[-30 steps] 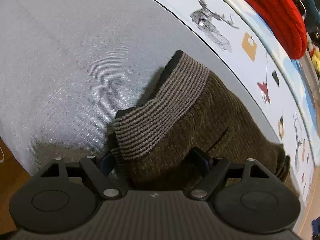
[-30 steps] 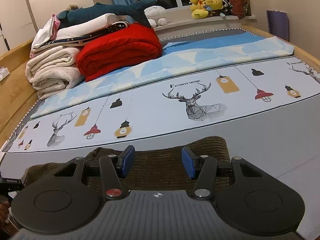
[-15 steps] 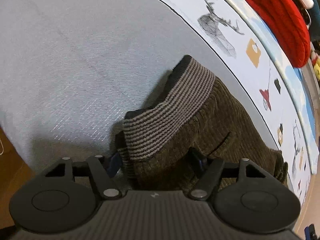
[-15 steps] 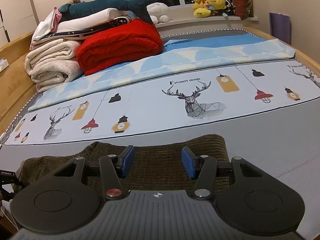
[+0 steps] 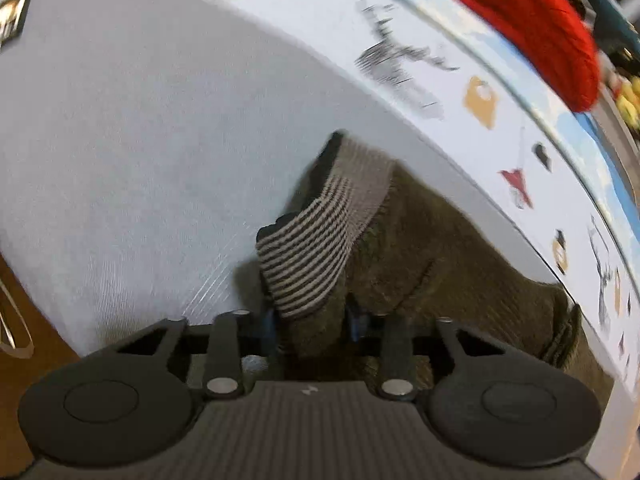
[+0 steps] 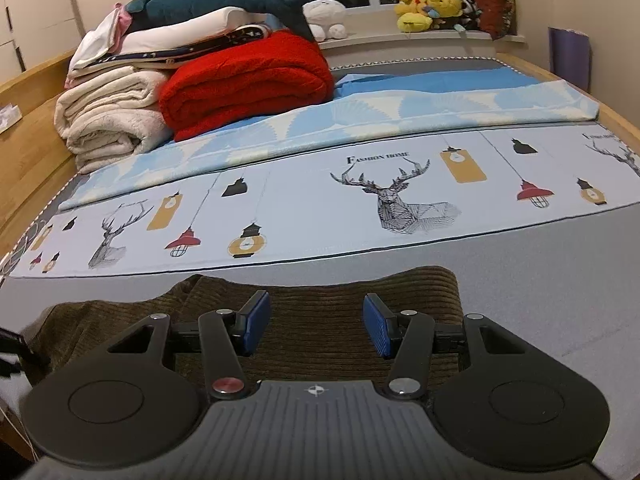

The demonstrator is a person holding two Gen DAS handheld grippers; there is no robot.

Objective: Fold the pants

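Left tool (image 5: pixel 310 322) pinches the pants (image 5: pixel 420 248) apparently at the striped waistband (image 5: pixel 316 244); right tool (image 6: pixel 316 322) spread wide above corduroy on bed (image 6: pixel 540 256).

Red blanket (image 6: pixel 248 80), plush shark (image 6: pixel 224 2)

Both rigs matte black plastic: ribbed centre plate with a tiny white logo, big round discs either side, triangular cutouts, silver screw heads on the linkage arms. Right gripper (image 6: pixel 316 328) with blue ribbed pads on the fingers (image 6: pixel 256 322) and one red pivot screw. Left gripper (image 5: pixel 310 322) same build, blue pads barely visible
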